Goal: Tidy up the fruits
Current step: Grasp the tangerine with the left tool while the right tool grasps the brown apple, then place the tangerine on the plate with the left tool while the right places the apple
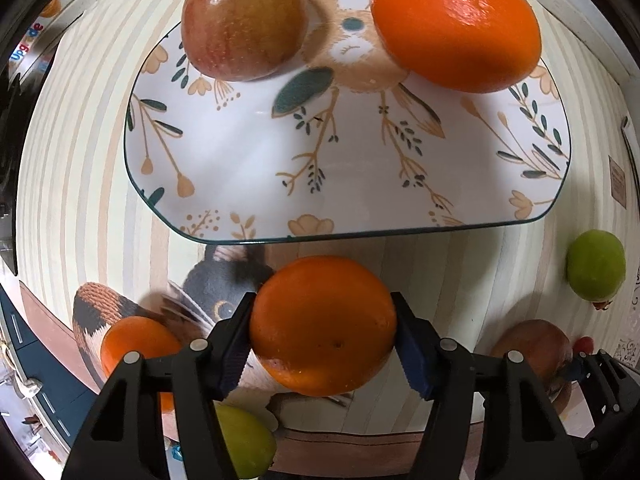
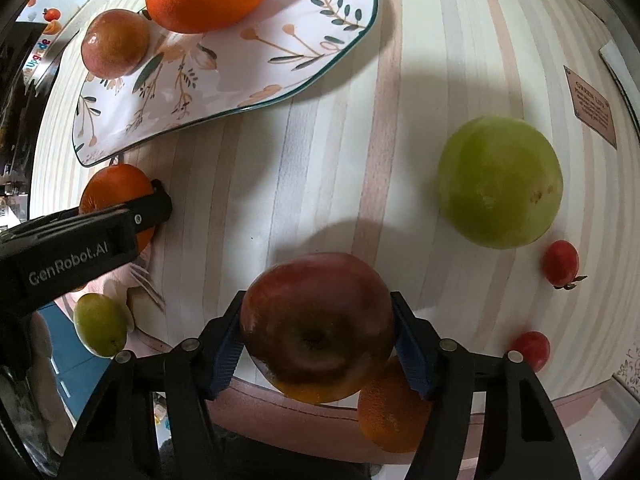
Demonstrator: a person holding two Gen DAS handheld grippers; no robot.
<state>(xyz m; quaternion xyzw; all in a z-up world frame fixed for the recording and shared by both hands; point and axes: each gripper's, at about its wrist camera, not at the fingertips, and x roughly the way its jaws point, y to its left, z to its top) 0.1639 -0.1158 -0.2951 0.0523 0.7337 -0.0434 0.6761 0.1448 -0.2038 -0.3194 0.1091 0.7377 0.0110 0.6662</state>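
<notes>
Left gripper [image 1: 322, 342] clamped on an orange [image 1: 322, 326], just short of the floral plate [image 1: 240, 160] ahead of it. Right gripper [image 2: 316, 338] clamped on a red apple [image 2: 316, 326]; green apple [image 2: 500, 182] ahead-right on the striped table [image 2: 300, 180], plate far ahead-left.

Plate [image 1: 224, 184]: near half bare; apple [image 1: 242, 20] and orange [image 1: 456, 24] occupy far corners, with a gap between them.

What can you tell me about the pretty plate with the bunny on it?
The white flower-painted plate looks like glossy ceramic, roughly rectangular with rounded corners and a thin dark green rim. A tan rabbit, leafy sprigs and peach flowers decorate it. It lies flat on the striped tablecloth. A red apple and a big orange rest on its far side; the near part is bare.
</notes>
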